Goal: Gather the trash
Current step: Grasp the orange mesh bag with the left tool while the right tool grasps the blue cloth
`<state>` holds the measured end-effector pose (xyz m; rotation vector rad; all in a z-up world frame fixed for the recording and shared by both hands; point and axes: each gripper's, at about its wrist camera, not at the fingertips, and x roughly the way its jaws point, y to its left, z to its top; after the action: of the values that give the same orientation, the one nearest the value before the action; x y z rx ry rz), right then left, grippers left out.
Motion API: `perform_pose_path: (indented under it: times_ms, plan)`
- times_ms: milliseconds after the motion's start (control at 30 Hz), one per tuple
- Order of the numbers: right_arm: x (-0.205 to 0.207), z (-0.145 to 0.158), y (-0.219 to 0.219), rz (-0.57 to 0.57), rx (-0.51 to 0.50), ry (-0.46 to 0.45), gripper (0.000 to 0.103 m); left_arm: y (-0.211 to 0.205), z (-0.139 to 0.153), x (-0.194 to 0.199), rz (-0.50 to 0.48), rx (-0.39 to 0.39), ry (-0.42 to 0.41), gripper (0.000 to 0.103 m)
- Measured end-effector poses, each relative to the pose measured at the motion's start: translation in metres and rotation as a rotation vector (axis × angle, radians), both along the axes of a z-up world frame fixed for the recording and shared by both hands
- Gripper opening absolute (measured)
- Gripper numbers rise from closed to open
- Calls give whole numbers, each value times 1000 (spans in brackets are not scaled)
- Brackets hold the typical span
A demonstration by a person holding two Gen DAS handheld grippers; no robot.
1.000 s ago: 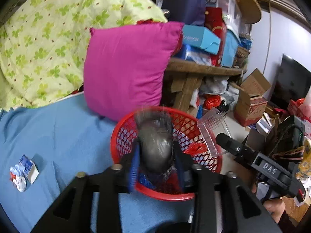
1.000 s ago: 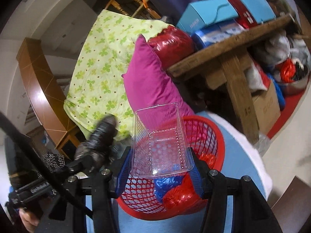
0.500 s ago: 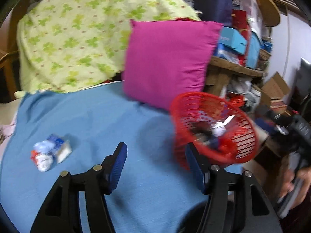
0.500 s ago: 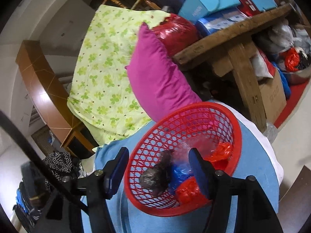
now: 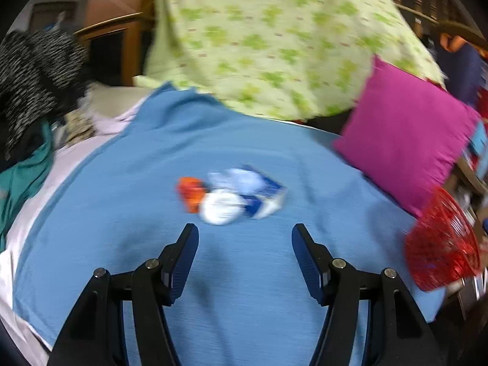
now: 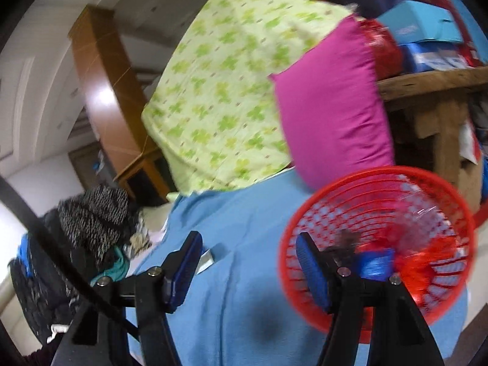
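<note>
On the blue sheet (image 5: 128, 213), blurred trash (image 5: 231, 195) lies crosswise.

A blue sheet (image 5: 244, 274) is covering the bed. A magenta cushion (image 5: 408, 140) is leaning at its 2 o'clock edge, touching a green clover-print quilt (image 5: 274, 39) that is piling up at 12 o'clock. Dark speckled clothing (image 5: 33, 70) is lying at 10 o'clock. In the right wrist view, blue boxes (image 6: 427, 27) are sitting on a wooden shelf (image 6: 433, 82) at 2 o'clock
</note>
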<state>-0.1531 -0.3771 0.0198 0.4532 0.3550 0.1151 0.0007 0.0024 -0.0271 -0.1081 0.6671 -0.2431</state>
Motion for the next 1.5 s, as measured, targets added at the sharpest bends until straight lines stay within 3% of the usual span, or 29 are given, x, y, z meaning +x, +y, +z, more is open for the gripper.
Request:
perform_pose_path:
  times_ms: [233, 667, 933, 1133, 1333, 1500]
  plan:
    - [54, -12, 70, 142, -84, 69, 67, 44, -23, 16, 87, -27, 30, 64]
    - [189, -65, 174, 329, -241, 237, 68, 59, -43, 27, 67, -28, 112, 64]
    - [247, -80, 226, 413, -309, 213, 68, 74, -58, 48, 109, 3, 164, 64]
    - [287, -97, 240, 425, -282, 231, 67, 80, -65, 73, 130, 34, 163, 64]
    - [306, -108, 256, 441, -315, 222, 67, 83, -69, 105, 161, -31, 161, 64]
    - [324, -122, 252, 426, -329, 277, 42, 75, -71, 127, 158, -79, 144, 64]
